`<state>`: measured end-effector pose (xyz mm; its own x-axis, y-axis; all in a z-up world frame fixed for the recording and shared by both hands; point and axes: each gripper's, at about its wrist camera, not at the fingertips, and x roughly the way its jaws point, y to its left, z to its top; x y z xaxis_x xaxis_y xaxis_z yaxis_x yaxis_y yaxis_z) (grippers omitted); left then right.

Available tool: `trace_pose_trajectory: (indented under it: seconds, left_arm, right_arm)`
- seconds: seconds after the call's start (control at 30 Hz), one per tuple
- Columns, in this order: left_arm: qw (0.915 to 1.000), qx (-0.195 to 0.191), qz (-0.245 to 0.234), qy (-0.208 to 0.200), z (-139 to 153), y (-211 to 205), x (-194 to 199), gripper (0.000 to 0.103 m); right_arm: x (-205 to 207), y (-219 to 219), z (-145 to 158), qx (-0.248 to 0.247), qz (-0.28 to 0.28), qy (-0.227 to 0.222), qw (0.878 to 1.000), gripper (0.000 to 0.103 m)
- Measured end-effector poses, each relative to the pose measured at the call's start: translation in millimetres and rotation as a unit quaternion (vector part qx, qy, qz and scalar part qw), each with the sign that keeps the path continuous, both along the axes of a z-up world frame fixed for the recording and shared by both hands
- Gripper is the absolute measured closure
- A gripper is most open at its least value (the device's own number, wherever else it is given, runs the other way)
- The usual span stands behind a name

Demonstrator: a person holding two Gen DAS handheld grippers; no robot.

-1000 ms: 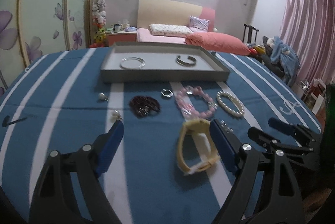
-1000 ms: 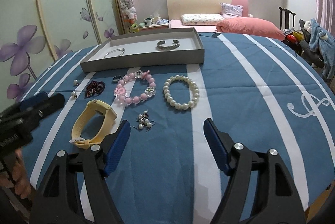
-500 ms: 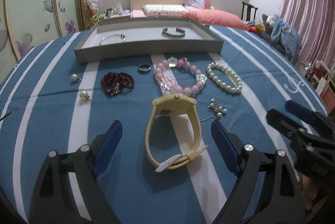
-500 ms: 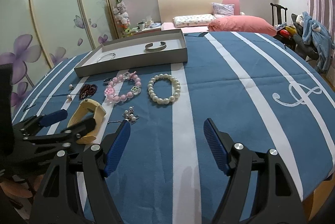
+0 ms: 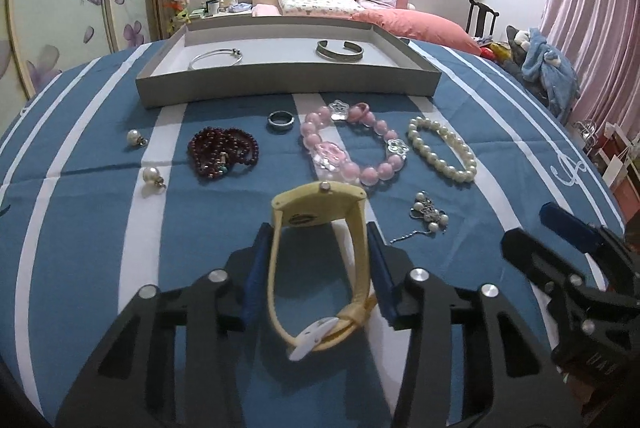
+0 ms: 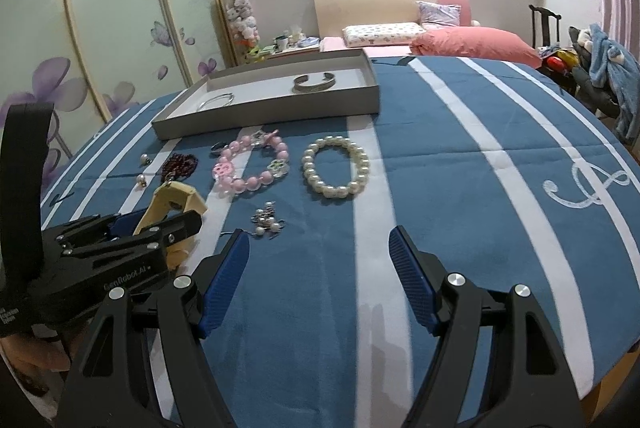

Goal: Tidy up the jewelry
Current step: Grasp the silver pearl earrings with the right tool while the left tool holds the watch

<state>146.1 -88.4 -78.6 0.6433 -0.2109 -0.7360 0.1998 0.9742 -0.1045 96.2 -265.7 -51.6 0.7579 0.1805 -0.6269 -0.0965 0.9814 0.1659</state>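
The yellow watch (image 5: 318, 260) lay on its side on the blue cloth (image 5: 80, 228) with white stripes, its buckled strap forming an upright loop, a white strap tip sticking out at the near end and the case with a small crown at the far end. The left gripper (image 5: 318, 252) straddled that loop, its blue pads (image 5: 256, 268) closing in and sitting right against the strap's two sides, though a firm squeeze could not be confirmed. The right gripper (image 6: 320, 268) hovered over bare cloth with its jaws wide apart and nothing between them. Beyond the watch lay a pink bead bracelet (image 5: 352, 144), a pearl bracelet (image 5: 442, 148), a dark red bead bracelet (image 5: 222, 152), a dark ring (image 5: 281, 119), two loose pearl earrings (image 5: 152, 176) and a silver pearl cluster (image 5: 428, 214). Farther back stood a shallow grey tray (image 5: 280, 84) holding a thin silver bangle (image 5: 216, 58) and a wide metal cuff (image 5: 339, 50). Behind the table was a bed (image 5: 400, 20) with a pink cover and a patterned pillow, a cream headboard, wardrobe doors (image 6: 100, 48) painted with purple flowers, and pink curtains (image 5: 592, 8) on the right.
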Motion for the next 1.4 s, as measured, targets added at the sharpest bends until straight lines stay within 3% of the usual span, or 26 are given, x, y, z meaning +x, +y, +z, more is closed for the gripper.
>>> trace_pose_trajectory:
  seconds: [0.47,0.63,0.87,1.0,1.2,1.4]
  left_arm:
    - [0.9985,-0.011,0.052,-0.011,9.8,48.5,14.9,0.06]
    - [0.9971,-0.023,0.072,-0.013,15.6,66.9,19.8,0.06]
    - [0.9952,-0.037,0.089,-0.016,23.8,86.9,22.7,0.06]
    - [0.9946,-0.042,0.094,-0.015,24.7,92.7,23.4,0.06]
    - [0.9945,-0.044,0.094,-0.014,24.9,93.7,22.9,0.06]
    - [0.9942,-0.043,0.096,-0.018,26.3,96.3,21.2,0.06]
  right_arm:
    - [15.9,32.7,-5.1,-0.017,0.038,0.028,0.999,0.041]
    - [24.9,45.7,-11.1,-0.032,0.053,0.051,0.997,0.048]
    - [36.6,57.2,-13.4,-0.058,0.056,0.067,0.994,0.051]
    - [42.5,60.8,-13.0,-0.076,0.054,0.069,0.993,0.06]
    - [41.9,62.1,-11.4,-0.074,0.062,0.07,0.993,0.096]
    - [40.8,51.7,-11.2,-0.046,0.055,0.07,0.995,0.096]
